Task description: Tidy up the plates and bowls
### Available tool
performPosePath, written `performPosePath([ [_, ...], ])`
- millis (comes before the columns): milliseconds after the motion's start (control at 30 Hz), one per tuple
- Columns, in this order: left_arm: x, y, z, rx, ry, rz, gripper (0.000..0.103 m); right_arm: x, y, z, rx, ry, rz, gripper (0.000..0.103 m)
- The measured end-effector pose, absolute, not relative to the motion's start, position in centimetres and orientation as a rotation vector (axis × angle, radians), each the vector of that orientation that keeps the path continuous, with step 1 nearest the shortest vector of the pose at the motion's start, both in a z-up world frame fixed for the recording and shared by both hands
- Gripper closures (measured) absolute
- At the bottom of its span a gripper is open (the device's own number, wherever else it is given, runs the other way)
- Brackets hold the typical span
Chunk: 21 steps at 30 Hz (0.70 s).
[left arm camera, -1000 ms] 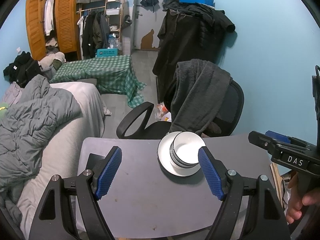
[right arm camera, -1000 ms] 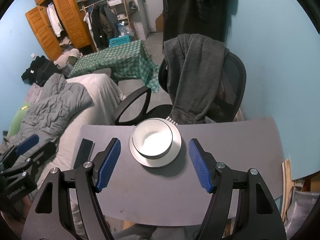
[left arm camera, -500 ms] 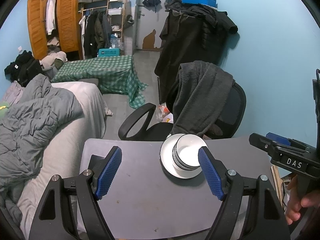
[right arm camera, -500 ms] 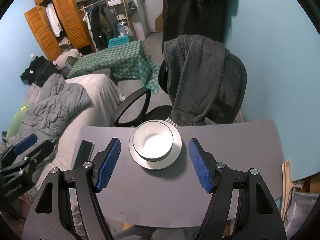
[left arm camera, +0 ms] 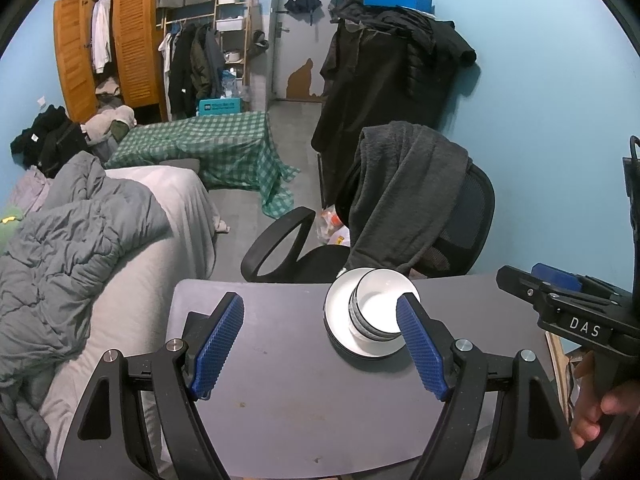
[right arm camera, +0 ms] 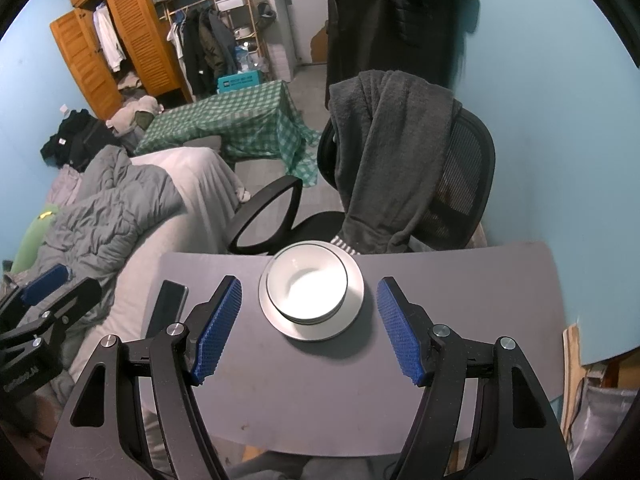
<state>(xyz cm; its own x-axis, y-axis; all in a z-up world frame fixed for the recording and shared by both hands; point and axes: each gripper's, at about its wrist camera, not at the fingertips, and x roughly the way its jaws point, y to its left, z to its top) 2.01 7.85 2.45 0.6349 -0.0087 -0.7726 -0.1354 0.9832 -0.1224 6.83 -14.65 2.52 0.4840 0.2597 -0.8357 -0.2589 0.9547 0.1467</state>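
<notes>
The left claw [left arm camera: 320,340] gapes wide and holds nothing; the right claw [right arm camera: 308,328] is likewise spread and empty. Both hang above the table [right arm camera: 460,280]. The bowls [right arm camera: 307,286] sit nested on the plate [right arm camera: 348,320] near the table's far edge. The left view shows the stack's banded sides [left arm camera: 360,320]; only the right view shows the phone [right arm camera: 168,304] lying flat at the table's left.
</notes>
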Motion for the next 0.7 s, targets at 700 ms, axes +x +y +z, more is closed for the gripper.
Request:
performPosePath([
  [700, 2.1, 6.9, 2.6, -0.173, 0.876, 0.050, 0.023, 7.9, -14.9, 2.4, -0.005, 1.021, 0.312, 0.034],
])
